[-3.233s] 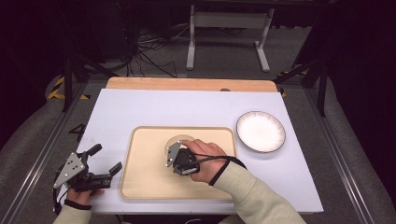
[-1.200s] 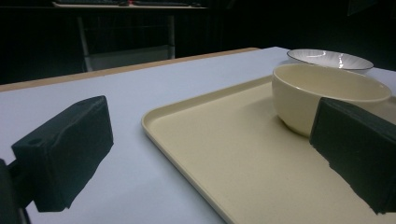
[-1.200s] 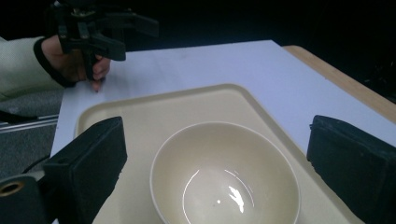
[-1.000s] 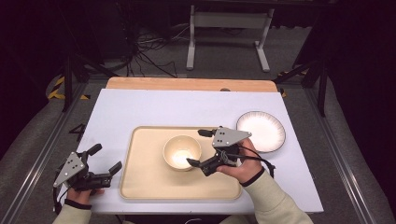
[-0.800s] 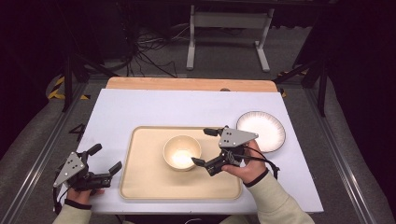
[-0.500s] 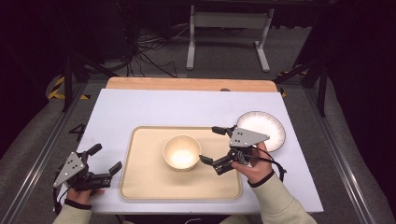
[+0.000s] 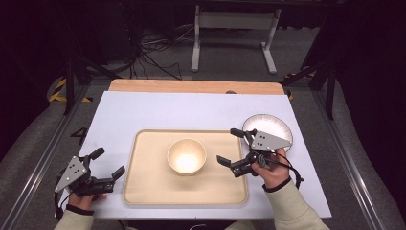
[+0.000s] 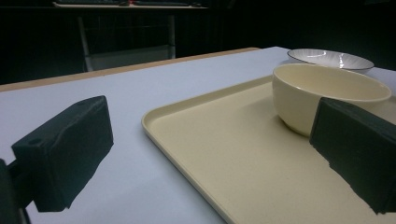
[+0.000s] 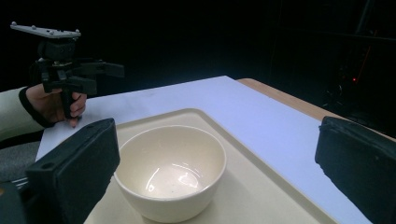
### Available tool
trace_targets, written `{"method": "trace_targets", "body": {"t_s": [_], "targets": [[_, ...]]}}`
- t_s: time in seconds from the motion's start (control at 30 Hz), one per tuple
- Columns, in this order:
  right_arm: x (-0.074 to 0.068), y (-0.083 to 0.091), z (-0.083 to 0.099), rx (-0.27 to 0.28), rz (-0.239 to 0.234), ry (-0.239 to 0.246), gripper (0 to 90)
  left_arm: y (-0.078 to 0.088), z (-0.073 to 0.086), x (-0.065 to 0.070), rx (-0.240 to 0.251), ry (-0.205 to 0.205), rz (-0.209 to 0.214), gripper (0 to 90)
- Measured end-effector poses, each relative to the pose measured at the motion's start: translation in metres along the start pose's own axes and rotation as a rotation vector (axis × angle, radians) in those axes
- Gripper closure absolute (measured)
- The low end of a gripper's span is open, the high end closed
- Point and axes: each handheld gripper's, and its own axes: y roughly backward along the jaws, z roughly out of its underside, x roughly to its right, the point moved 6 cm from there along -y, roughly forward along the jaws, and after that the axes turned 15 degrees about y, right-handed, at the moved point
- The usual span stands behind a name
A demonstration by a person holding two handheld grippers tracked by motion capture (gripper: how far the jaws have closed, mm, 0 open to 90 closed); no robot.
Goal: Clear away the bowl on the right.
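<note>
A cream bowl (image 7: 186, 155) stands upright and empty in the middle of a beige tray (image 7: 143, 182). My right gripper (image 7: 229, 145) hovers open over the tray's right part, a short way right of the bowl, with nothing between its jaws. In the right gripper view the bowl (image 9: 170, 168) sits just ahead between the wide-apart jaws. My left gripper (image 7: 107, 163) rests open on the table just left of the tray, empty. From the left gripper view the bowl (image 8: 327, 93) lies ahead to the right on the tray (image 8: 210, 140).
A white ribbed plate (image 7: 267, 128) lies on the white table (image 7: 191, 112) right of the tray, just behind the right hand. A wooden strip (image 7: 191, 86) runs along the table's far edge. Stands and cables fill the dark floor beyond.
The right gripper let go of the bowl, opened, and drew back to the right toward the plate. The bowl stays on the tray. The left gripper has not moved.
</note>
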Motion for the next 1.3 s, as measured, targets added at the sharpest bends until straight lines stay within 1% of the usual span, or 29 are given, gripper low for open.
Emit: {"method": "trace_targets", "body": {"t_s": [0.07,0.13,0.17,0.2,0.27,0.3,0.33,0.37,0.43,0.47,0.5,0.53,0.57,0.6,0.63,0.67,0.8,0.83,0.9,0.93,1.0,1.1,1.3], "targets": [[0.002,0.003,0.003,0.007,0.003,-0.011,0.1,0.0,0.0,0.0,0.0,0.0,0.0,0.2],[0.003,0.005,0.005,0.0,0.004,-0.012,0.0,0.0,0.0,0.0,0.0,-0.001,0.0,0.2],[0.007,0.008,0.009,-0.015,0.028,0.01,0.0,0.0,0.0,0.0,0.0,0.0,0.0,0.2],[0.007,0.008,0.009,-0.015,0.028,0.01,0.0,0.0,0.0,0.0,0.0,0.0,0.0,0.2],[0.009,0.011,0.013,-0.014,0.047,0.004,0.0,0.0,0.0,0.0,0.0,0.0,0.0,0.2],[0.012,0.013,0.019,-0.018,0.064,-0.003,0.0,0.0,0.0,0.0,0.0,0.0,0.001,0.2],[0.012,0.013,0.019,-0.018,0.064,-0.003,0.0,0.0,0.0,0.0,0.0,0.0,0.001,0.2],[0.013,0.014,0.025,-0.046,0.096,0.005,0.1,0.0,0.0,0.0,0.0,-0.001,0.001,0.2],[0.014,0.016,0.029,-0.041,0.157,0.035,1.2,0.0,0.0,0.0,0.0,0.0,0.002,0.2],[0.013,0.017,0.032,-0.042,0.173,0.046,1.3,0.0,0.0,0.0,0.0,0.0,0.001,0.2],[0.013,0.017,0.032,-0.042,0.173,0.046,1.3,0.0,0.0,0.0,0.0,0.0,0.001,0.2],[0.011,0.017,0.037,-0.032,0.168,0.03,1.2,0.0,0.0,0.0,0.003,0.0,0.001,0.2],[0.011,0.017,0.037,-0.032,0.168,0.03,1.2,0.0,0.0,0.0,0.003,0.0,0.001,0.2],[0.01,0.017,0.039,-0.027,0.164,0.019,1.3,0.0,0.0,0.0,0.001,-0.001,0.001,0.2],[0.009,0.018,0.042,-0.017,0.155,0.009,1.2,0.0,0.0,0.0,-0.001,-0.003,0.001,0.2],[0.008,0.018,0.044,-0.019,0.143,-0.002,1.1,0.0,0.0,0.0,-0.001,-0.004,0.001,0.2],[0.007,0.021,0.057,-0.004,0.14,-0.032,1.4,0.0,0.0,0.0,0.001,-0.001,0.001,0.2],[0.007,0.022,0.059,-0.009,0.142,-0.04,1.5,0.0,0.0,0.0,0.001,-0.001,0.001,0.2],[0.008,0.023,0.061,-0.003,0.149,-0.039,1.8,0.0,0.0,0.0,0.001,-0.001,0.001,0.2],[0.009,0.026,0.064,0.018,0.157,-0.062,2.0,0.0,0.0,0.0,0.001,0.0,0.003,0.2],[0.009,0.027,0.069,0.013,0.157,-0.074,2.5,0.0,0.0,0.0,0.002,0.001,0.005,0.2],[0.009,0.027,0.076,-0.013,0.155,-0.081,3.0,0.001,0.0,0.0,0.002,0.0,0.004,0.2],[0.007,0.026,0.081,-0.009,0.156,-0.096,3.4,0.001,0.0,0.0,0.006,0.0,0.007,0.2]]}}
